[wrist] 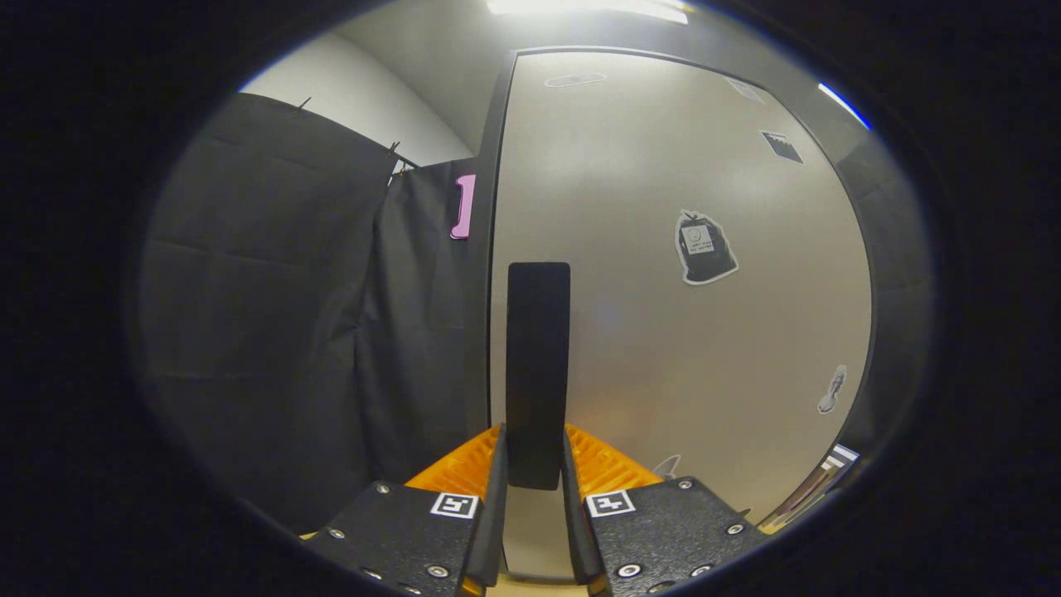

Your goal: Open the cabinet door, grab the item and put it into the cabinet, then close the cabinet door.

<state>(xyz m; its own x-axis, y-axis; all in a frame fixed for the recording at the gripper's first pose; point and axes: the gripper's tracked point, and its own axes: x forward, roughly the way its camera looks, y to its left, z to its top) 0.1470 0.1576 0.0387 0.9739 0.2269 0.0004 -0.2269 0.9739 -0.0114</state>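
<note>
The jaws of the gripper (536,464) were closed on the tall black bar handle (538,365) of the cabinet door. One finger pressed on each side of the handle's bottom end, so the handle sat tight between them. The handle stood straight up and rose well above the fingers.

Right behind the handle was the big, smooth, pale grey cabinet door (646,348) with a dark frame around it. The door looked flat and close to the gripper, and I could not tell if it was shut all the way or open a crack. A sticker shaped like a small black bag with a white edge (704,247) was stuck on the door, up and to the right of the handle. A smaller pale sticker (831,390) sat lower, near the door's right edge.

To the left of the door hung the black cloth wall (282,332) of the booth, with folds in it. Above the cloth was a plain white wall (356,91), and a bright ceiling light (588,7) shone at the top.

The item to put inside the cabinet could not be seen here.
</note>
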